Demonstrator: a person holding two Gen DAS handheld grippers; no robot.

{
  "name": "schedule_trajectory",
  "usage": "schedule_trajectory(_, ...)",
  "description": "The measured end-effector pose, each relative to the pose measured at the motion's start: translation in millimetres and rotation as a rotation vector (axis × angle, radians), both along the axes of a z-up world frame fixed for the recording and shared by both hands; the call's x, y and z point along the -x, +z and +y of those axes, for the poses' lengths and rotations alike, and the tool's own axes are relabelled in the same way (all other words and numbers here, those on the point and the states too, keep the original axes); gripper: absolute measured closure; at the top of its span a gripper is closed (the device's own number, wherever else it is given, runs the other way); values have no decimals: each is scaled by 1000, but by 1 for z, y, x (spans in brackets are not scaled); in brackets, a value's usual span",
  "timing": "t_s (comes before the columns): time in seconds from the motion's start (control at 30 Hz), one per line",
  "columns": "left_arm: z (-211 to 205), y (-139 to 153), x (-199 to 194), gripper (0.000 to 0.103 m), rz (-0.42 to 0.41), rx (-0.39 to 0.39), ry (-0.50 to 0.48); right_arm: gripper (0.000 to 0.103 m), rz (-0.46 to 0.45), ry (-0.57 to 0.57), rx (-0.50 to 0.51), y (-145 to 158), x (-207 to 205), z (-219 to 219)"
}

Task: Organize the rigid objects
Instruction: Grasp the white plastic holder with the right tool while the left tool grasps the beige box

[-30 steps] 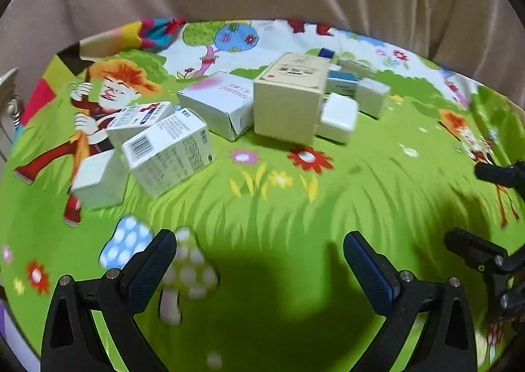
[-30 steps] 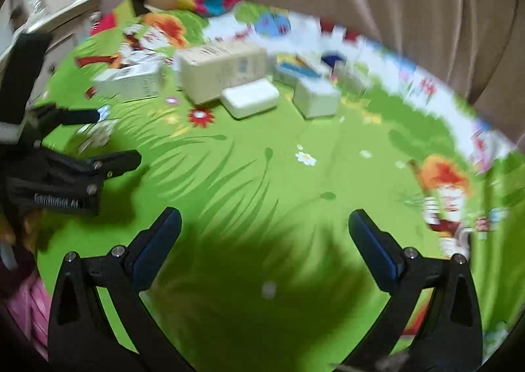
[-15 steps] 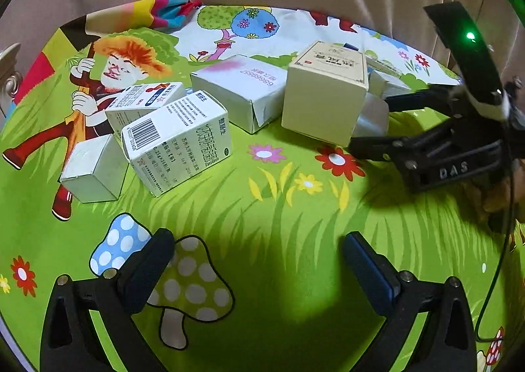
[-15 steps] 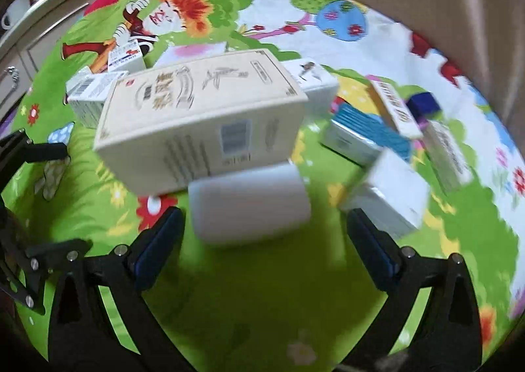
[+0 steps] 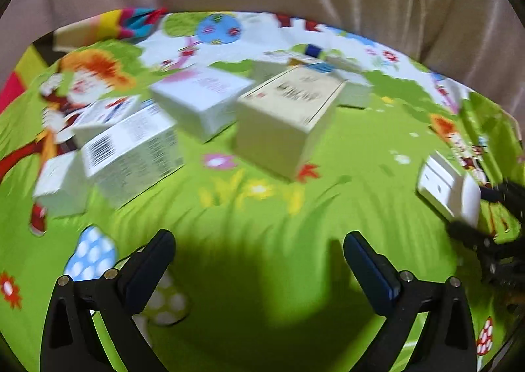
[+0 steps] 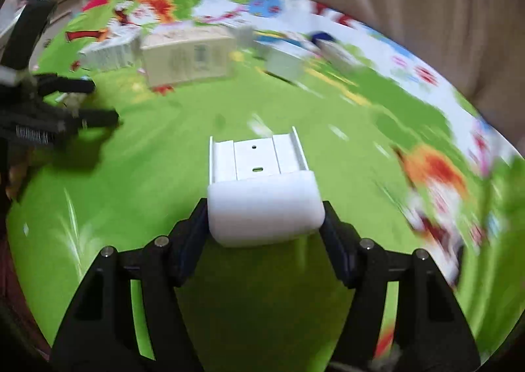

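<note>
Right gripper (image 6: 265, 224) clenched on white case (image 6: 262, 195), a finger pressed to each side, rounded end nearest the camera, flat slotted face pointing away. Case looks clear of mat (image 6: 229, 290); contact underneath not certain. Left view puts case (image 5: 449, 190) at far right edge, well apart from the box cluster.

Left gripper (image 5: 259, 260) spread wide, nothing between its fingers, hovering low over bare green mat in front of the boxes.

Cluster at far side of mat: beige box (image 5: 285, 122) in middle, barcode box (image 5: 131, 155) and white box (image 5: 200, 103) to its left, smaller boxes behind, too blurred to sort out.

Step in hand, as I judge it: carrying one picked item away from the pile to a sorting spot. Both views smeared.

Next move likely calls for choosing open mat on the right side, lowering case flat, then parting the fingers. Left gripper is placed to take a box from the cluster.
</note>
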State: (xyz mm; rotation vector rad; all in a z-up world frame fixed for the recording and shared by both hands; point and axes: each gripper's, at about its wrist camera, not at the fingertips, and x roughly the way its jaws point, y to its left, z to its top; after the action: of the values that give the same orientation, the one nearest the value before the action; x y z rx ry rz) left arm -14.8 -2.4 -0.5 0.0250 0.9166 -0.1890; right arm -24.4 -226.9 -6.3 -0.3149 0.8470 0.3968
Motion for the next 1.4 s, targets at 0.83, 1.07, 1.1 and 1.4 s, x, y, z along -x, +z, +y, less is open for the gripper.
schedule_trajectory(0.83,-59,8,36,20,-26,-49,-114,13,73,-97,-148,-3,10,-30)
schedule_trajectory(1.07,-58,0,23,14,-9,-67,-111,9,81,-84,-112,-5,5,-25)
schedule_trajectory(1.1,-58,-1,22,11,-5,-69,-108,7,84,-84,-111,-6,3,-25)
schedule_trajectory(1.4,-58,-4,12,1,11,-72,-80,7,79,-88,-107,-6,-3,-23)
